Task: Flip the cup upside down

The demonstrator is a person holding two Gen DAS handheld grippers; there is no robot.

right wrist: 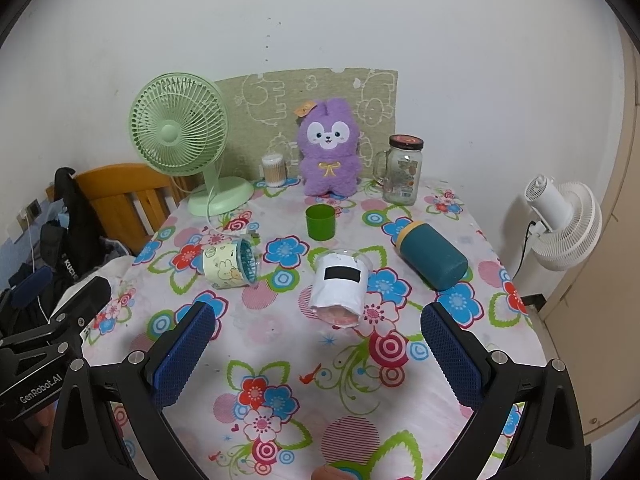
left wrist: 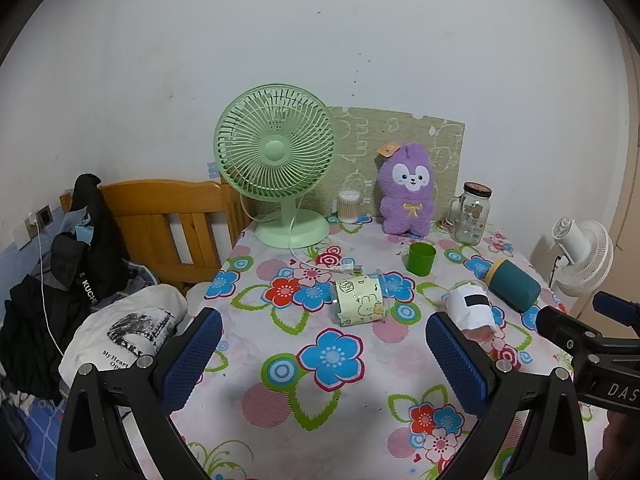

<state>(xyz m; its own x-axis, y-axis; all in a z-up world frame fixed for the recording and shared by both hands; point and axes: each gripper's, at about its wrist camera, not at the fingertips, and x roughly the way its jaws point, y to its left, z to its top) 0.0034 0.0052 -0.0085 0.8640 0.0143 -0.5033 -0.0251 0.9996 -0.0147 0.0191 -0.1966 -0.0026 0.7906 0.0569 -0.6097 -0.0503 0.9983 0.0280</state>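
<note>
Blue textured pads cover the fingers of both grippers, and we see the left gripper and the right gripper hovering at the near edge of the flowered tablecloth, each with its jaws spread wide and holding nothing.

Just beyond the right gripper lies the clear plastic cup with a white paper sleeve and a black rectangle, on its side, its mouth pointing far. To its left the pale green cartoon-printed cup also lies on its side, and to the right a dark teal cylindrical bottle with a yellow band lies tipped over.

Farther away the small green plastic cup stands upright, mouth up.

At the far edge we see a mint green desk fan, a purple plush rabbit and a glass jar mug with a dark lid.
</note>
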